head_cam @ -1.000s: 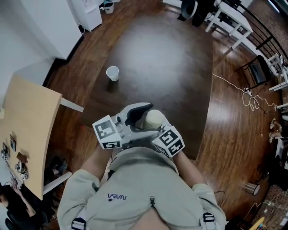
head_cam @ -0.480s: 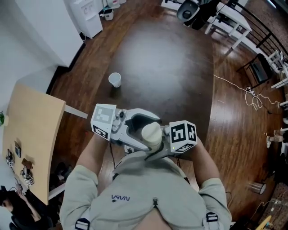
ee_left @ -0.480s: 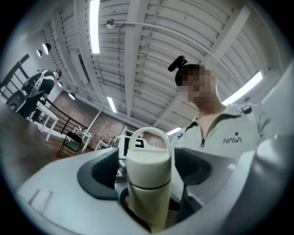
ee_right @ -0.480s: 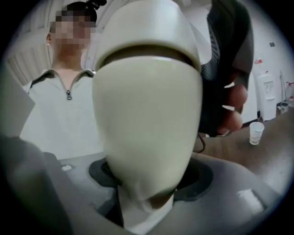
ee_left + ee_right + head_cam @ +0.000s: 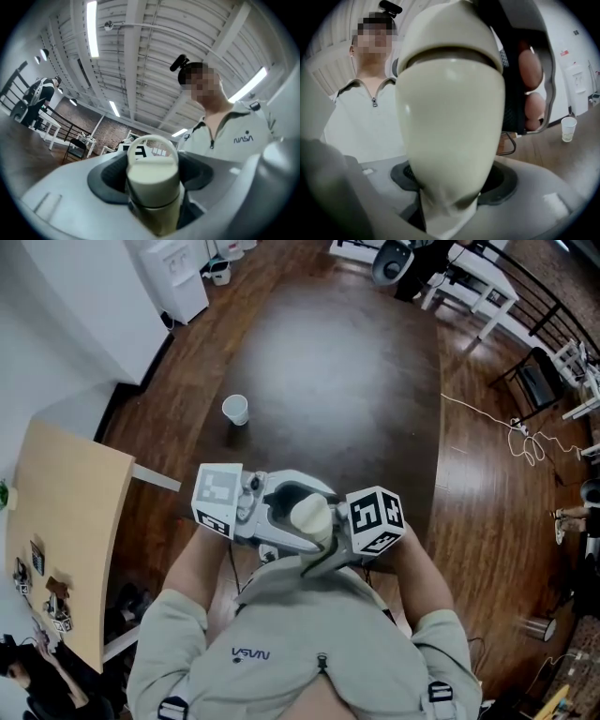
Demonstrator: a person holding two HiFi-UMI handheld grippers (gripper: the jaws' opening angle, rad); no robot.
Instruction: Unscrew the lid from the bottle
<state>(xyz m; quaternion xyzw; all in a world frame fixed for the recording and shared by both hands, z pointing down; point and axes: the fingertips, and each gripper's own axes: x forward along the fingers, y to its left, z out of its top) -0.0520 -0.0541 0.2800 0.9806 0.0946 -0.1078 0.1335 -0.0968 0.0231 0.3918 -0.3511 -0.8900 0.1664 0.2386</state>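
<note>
A cream bottle [image 5: 450,117] is held close to the person's chest, between the two grippers. In the head view only its rounded end [image 5: 311,514] shows. My right gripper [image 5: 450,190] is shut on the bottle's body, which fills the right gripper view. The lid [image 5: 152,180], cream with a loop handle [image 5: 152,143], sits between the dark pads [image 5: 105,176] of my left gripper [image 5: 151,164]. Its jaws have just been closing and now press on the lid's sides. In the head view the left gripper [image 5: 292,505] comes from the left and the right gripper [image 5: 330,538] from the right.
A white paper cup [image 5: 235,410] stands on the dark oval table [image 5: 347,371] ahead, also in the right gripper view as a cup [image 5: 568,128]. A light wooden tabletop [image 5: 66,512] is at the left. White furniture and a chair [image 5: 539,381] stand beyond the table.
Both grippers have lifted the bottle and turned it, and their marker cubes have spread further apart. Over the last half second they have stayed nearly still.
</note>
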